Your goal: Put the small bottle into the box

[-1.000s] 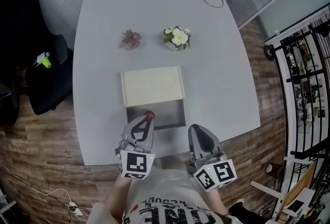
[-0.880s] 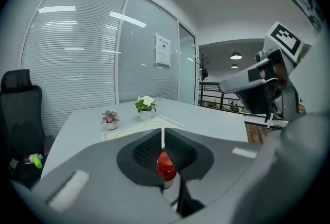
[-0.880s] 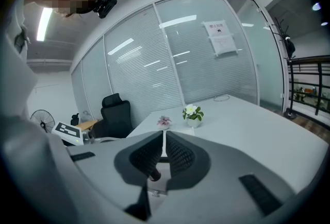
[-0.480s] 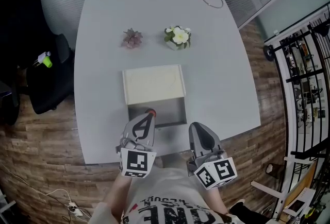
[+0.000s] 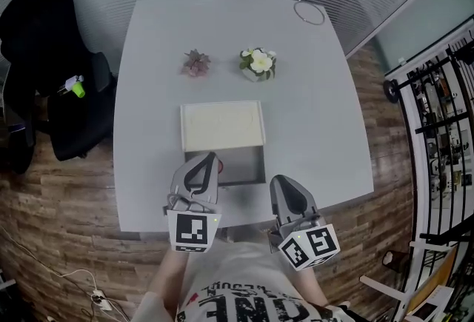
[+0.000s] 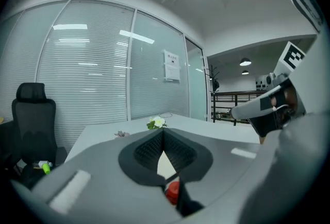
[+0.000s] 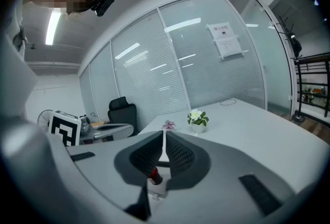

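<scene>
1. Small bottle [image 5: 219, 163], red cap and clear body. It lies just past the tip of your left tongs [image 5: 210, 159], on the side toward your right tongs [image 5: 280, 181], within the walls of the open box [image 5: 244, 163]. It looks set down there, not clamped.
2. Left tongs: jaws fully together, nothing between the pads, held over the box's near-left corner.
3. Right tongs: jaws drawn to a hairline slit, holding nothing, tip just beside the box's near-right corner.
4. Progress: placement appears done, since the bottle is inside. The cream lid [image 5: 222, 128] lies folded back beyond the box, away from both tongs. The task does not ask you to close it, so little seems left except taking the tongs clear.
5. Head view only: shows the bottle inside the box outline and both tongs flanking it.
6. Left gripper view only: shows the red cap [image 6: 172, 192] low beneath the closed pads, with no bottle body.
7. Right gripper view only: shows the cap and clear body [image 7: 154, 181] through the gap below its pads, and the left tongs' marker cube [image 7: 64, 127] off to its left.
</scene>
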The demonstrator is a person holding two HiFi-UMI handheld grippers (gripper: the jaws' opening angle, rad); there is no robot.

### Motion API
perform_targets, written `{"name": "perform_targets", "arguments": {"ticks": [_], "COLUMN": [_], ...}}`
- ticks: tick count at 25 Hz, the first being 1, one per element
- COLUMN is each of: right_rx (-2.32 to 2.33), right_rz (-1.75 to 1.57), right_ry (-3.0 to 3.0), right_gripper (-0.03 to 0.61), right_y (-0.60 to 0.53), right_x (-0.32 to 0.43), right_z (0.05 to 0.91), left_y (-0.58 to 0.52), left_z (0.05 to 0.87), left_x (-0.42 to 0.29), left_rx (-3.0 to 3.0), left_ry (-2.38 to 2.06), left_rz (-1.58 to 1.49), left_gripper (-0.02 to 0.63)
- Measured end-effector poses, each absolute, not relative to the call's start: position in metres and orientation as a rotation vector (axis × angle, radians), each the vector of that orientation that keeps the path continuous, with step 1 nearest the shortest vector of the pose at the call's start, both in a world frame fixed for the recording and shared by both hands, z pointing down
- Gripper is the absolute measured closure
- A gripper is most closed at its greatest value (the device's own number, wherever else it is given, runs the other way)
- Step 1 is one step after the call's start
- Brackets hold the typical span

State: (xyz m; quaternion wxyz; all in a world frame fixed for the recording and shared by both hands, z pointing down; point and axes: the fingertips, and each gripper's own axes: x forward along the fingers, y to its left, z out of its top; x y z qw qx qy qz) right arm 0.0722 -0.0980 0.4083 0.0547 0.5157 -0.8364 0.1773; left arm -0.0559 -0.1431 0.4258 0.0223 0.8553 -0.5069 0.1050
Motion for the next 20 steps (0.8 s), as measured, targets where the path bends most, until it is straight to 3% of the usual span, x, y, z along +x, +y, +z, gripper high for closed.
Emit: {"name": "perform_targets", "arguments": {"ticks": [20], "right_rx": [1.401], "right_rz": [0.412], "right_ry": [-2.762], "right_gripper": [0.552], "right_y": [-0.069], "right_x": [0.127], "right_z": [0.362], "left_y": [-0.078], "left_z": [0.299], "left_x": [-0.036], "left_rx": [2.550], "left_ry": [-1.993], "left_rz": [0.040], "left_gripper": [0.604]}}
